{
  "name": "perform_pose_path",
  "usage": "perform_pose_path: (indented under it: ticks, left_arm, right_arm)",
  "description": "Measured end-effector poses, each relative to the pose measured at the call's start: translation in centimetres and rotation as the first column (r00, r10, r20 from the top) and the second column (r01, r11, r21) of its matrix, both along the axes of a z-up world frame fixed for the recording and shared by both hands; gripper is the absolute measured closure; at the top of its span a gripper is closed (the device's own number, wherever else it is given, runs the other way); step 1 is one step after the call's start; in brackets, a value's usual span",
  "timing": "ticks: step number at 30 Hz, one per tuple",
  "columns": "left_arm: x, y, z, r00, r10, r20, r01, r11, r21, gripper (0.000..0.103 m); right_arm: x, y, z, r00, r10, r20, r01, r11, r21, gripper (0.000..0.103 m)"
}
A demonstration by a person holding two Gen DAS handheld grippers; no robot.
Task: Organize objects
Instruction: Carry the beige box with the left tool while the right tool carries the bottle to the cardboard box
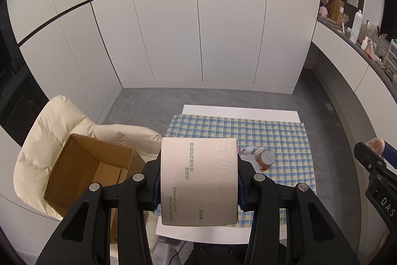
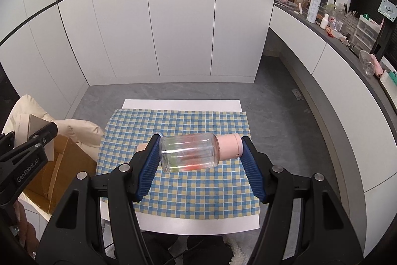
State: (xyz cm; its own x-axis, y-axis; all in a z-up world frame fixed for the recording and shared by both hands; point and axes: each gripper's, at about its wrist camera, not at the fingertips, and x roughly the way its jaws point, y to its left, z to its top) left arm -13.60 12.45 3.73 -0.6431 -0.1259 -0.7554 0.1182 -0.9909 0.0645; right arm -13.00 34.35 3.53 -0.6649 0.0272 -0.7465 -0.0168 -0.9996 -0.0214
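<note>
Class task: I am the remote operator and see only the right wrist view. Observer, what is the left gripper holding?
Observer: The left gripper is clamped on a pale carton printed "Moisturizing Soft Primer".
Operator: Is anything left on the checked cloth?
Observer: Yes, a small amber jar lies there, beside a small white item; the clear bottle in your right gripper hides them from you.
Operator: Is the cardboard box open?
Observer: Yes, the cardboard box is open on top, and the part of its inside I can see holds nothing.

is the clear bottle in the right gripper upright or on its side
On its side: the clear bottle lies crosswise between the right gripper's jaws, pink cap pointing right.
</note>
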Motion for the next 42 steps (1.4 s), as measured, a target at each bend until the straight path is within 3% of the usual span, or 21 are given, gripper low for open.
perform_pose_path:
  ticks: [20, 33, 42]
  left_arm:
    - [3.9, -1.3, -0.5, 0.999, 0.026, 0.027, -0.027, 0.999, 0.022, 0.058]
    - [9.5, -1.4, -0.6, 1.000, 0.005, 0.011, -0.005, 1.000, 0.026, 0.058]
    - [12.8, -1.2, -2.7, 0.999, 0.004, 0.047, -0.005, 0.999, 0.035, 0.058]
  right_arm:
    - [3.6, 0.1, -0.7, 1.000, -0.004, 0.019, 0.004, 1.000, -0.001, 0.037]
    - [9.4, 0.4, -2.3, 0.999, 0.005, 0.036, -0.004, 1.000, -0.019, 0.037]
    - [13.4, 0.7, -4.3, 0.998, 0.014, 0.063, -0.012, 1.000, -0.021, 0.037]
